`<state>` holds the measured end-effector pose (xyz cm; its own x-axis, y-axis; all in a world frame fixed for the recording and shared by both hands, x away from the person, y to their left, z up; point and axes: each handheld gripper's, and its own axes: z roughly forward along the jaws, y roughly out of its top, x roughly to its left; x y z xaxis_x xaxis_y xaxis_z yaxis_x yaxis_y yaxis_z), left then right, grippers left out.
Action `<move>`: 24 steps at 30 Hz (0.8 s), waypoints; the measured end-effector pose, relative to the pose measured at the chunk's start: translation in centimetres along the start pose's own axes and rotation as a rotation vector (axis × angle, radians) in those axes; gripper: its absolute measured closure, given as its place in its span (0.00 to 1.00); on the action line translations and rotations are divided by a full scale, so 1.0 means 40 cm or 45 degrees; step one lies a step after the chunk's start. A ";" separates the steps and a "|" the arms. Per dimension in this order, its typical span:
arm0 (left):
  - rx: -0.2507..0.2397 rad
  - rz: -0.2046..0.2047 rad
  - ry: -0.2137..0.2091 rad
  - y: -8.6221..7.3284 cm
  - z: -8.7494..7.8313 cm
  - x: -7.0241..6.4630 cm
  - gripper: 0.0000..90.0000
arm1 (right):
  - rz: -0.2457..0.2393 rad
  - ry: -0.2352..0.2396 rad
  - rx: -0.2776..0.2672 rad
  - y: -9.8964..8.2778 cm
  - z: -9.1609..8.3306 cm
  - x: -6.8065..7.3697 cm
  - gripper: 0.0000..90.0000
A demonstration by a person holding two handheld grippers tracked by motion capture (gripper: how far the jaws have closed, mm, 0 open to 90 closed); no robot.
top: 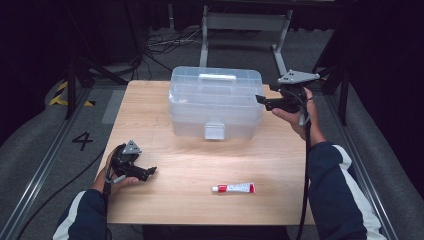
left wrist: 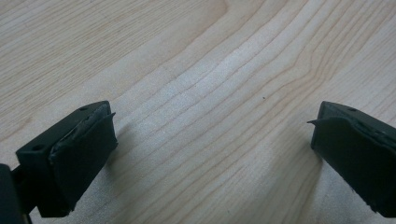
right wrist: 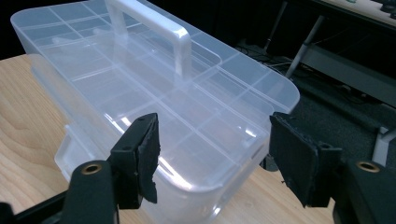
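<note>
A clear plastic storage box (top: 216,102) with a moulded handle (right wrist: 154,35) and its lid down stands at the back middle of the wooden table (top: 165,150). My right gripper (top: 261,101) is held up at the box's right end and points at it. In the right gripper view its jaws stand wide apart, the gripper (right wrist: 215,158) is open, and the box's near corner (right wrist: 201,140) lies beyond the gap with no pad touching it. My left gripper (top: 150,172) rests at the table's front left, open (left wrist: 212,154) over bare wood. A red and white tube (top: 233,188) lies near the front edge.
Behind the table, a grey metal stand (top: 240,30) and loose cables (top: 165,42) sit on the floor. A floor mark reading 4 (top: 82,141) is at the left. Bare wood (left wrist: 187,70) stretches between the box and the tube.
</note>
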<state>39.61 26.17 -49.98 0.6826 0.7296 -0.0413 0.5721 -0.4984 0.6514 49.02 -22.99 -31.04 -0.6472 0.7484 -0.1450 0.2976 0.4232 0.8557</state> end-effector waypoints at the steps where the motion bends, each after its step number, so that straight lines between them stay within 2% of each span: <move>1: 0.000 -0.004 -0.002 0.000 0.000 0.000 0.00 | -0.002 0.005 0.002 0.004 0.004 0.001 0.38; 17: -0.001 0.009 0.002 0.001 0.001 0.002 0.00 | -0.044 0.044 0.077 0.057 0.094 0.023 0.44; 24: -0.001 -0.002 0.004 0.003 0.002 0.000 0.00 | -0.073 0.082 0.102 0.080 0.139 0.056 0.46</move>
<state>39.72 26.09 -49.98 0.6804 0.7318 -0.0394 0.5725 -0.4972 0.6520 52.42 -17.13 -31.40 -0.7079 0.6885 -0.1577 0.3127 0.5057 0.8040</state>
